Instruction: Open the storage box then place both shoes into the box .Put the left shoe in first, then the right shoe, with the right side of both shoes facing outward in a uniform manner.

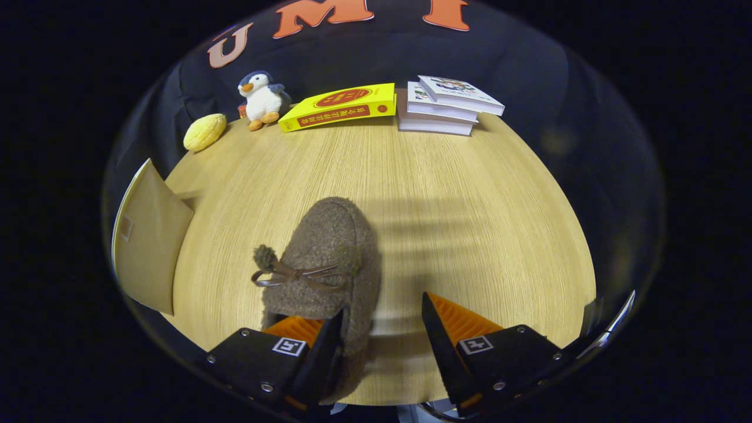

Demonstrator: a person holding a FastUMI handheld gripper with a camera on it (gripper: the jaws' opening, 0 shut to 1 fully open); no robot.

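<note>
- Shoe: a brown fuzzy slipper with a thin bow and two pompoms, lying on the wooden table with its toe pointing away from the gripper and its heel end at the fingers.
- Gripper: fingers spread apart; the left finger sits inside the slipper's opening against the heel wall, while the right finger stands clear of the slipper over bare table, so the slipper is not clamped.
- Cardboard flap: a tan panel standing at the table's left edge, well to the left of the slipper.
- Far edge of the table, left to right: a yellow bun-shaped toy, a plush penguin, a yellow book lying flat, and a stack of white books.
</note>
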